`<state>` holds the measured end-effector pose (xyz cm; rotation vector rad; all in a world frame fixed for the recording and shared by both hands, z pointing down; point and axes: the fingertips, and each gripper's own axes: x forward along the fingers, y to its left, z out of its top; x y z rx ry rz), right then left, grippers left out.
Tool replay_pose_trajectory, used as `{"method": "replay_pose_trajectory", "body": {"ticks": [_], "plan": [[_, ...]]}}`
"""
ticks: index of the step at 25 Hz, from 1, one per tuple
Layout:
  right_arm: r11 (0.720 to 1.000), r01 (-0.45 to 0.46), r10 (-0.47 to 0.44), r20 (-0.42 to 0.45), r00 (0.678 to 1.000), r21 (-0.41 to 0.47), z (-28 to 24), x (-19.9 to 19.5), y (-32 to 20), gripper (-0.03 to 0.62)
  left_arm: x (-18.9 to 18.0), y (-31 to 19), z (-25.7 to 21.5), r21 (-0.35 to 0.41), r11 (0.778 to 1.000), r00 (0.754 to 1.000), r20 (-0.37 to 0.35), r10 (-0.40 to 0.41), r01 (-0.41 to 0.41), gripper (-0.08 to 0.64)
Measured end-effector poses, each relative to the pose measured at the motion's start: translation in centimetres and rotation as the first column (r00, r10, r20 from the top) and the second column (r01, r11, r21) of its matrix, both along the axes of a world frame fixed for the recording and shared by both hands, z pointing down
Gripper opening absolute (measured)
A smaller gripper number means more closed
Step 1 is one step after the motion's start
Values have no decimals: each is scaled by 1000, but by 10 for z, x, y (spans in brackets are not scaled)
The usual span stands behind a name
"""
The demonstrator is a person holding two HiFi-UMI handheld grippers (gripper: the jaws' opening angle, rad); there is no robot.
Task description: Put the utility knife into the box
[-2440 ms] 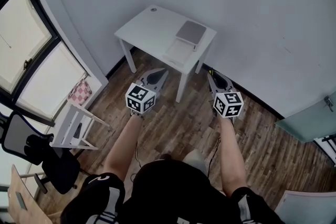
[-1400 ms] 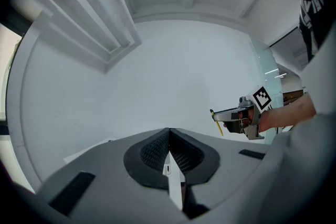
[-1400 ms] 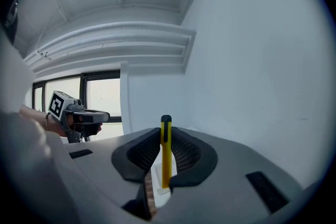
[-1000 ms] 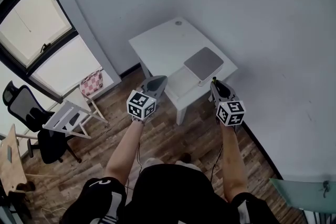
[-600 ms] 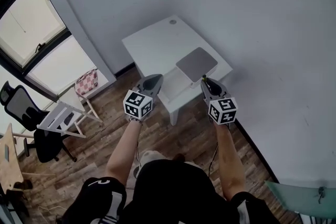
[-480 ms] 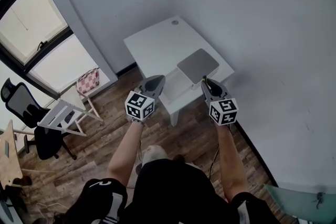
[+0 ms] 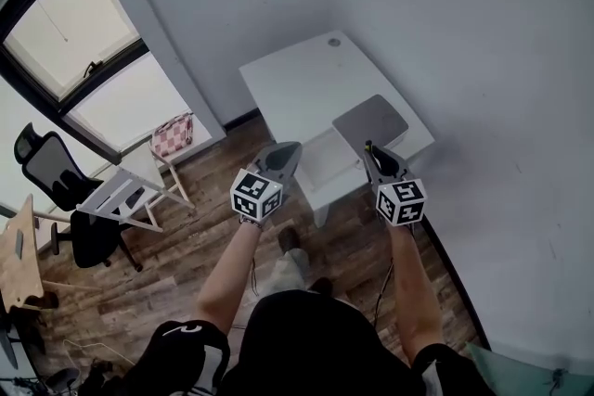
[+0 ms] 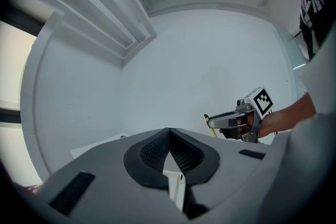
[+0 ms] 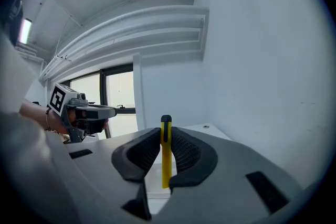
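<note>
The desk point(image 7: 297, 79) has drawn nearer, so the white box point(image 7: 325, 164) now lies just at 9 o'clock of the right hand-held gripper point(image 7: 375, 155), which is clamped on the yellow utility knife point(image 9: 166, 155); the left hand-held gripper point(image 8: 169, 132) has its jaws together, empty, and the drop looks close

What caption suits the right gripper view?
Right gripper holds a yellow utility knife between its fingers, white table ahead.

In the head view we make out only a small tip of the utility knife point(image 7: 368, 145) beyond the right tongs point(image 7: 375, 155); the box point(image 7: 325, 164) is too small to read inside.
</note>
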<state>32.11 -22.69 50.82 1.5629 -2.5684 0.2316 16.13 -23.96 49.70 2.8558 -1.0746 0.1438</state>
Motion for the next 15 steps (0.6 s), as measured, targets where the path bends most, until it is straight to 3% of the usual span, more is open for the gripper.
{"method": "replay_pose_trajectory", "body": {"ticks": [15], "plan": [[1000, 0, -1, -25, 1000, -31, 20, -14, -70, 78, -15, -67, 22, -20, 1000, 1000, -23, 4, -4, 25]]}}
